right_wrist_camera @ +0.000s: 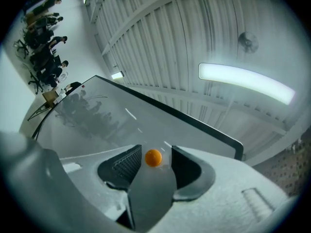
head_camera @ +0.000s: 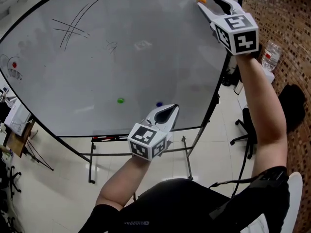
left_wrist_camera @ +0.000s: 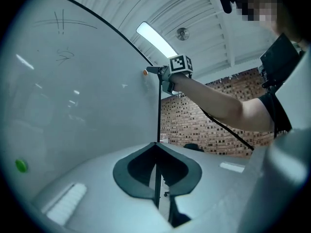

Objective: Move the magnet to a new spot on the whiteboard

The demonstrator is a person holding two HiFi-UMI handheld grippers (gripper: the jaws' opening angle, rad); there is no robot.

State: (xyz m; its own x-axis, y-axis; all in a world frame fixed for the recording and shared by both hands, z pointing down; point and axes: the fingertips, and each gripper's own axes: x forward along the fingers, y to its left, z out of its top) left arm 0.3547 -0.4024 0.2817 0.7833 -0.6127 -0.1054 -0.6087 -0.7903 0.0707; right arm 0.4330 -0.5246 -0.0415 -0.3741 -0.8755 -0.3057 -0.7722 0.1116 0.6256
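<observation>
Right gripper (right_wrist_camera: 155, 150) view: jaws spread, orange magnet (right_wrist_camera: 153, 158) between, ungripped; head view hides that gap. Left gripper (left_wrist_camera: 156, 144) pressed together, empty.

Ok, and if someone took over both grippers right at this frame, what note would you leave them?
Right gripper: open, jaws either side of the orange magnet, not pressing it. The magnet sits on the whiteboard, top right in the head view.
Left gripper: shut, empty, low by the board's bottom edge.
Done: cannot tell whether this is the new spot.
Left: if not, grip the magnet, place it elsewhere on the board, let go.
</observation>
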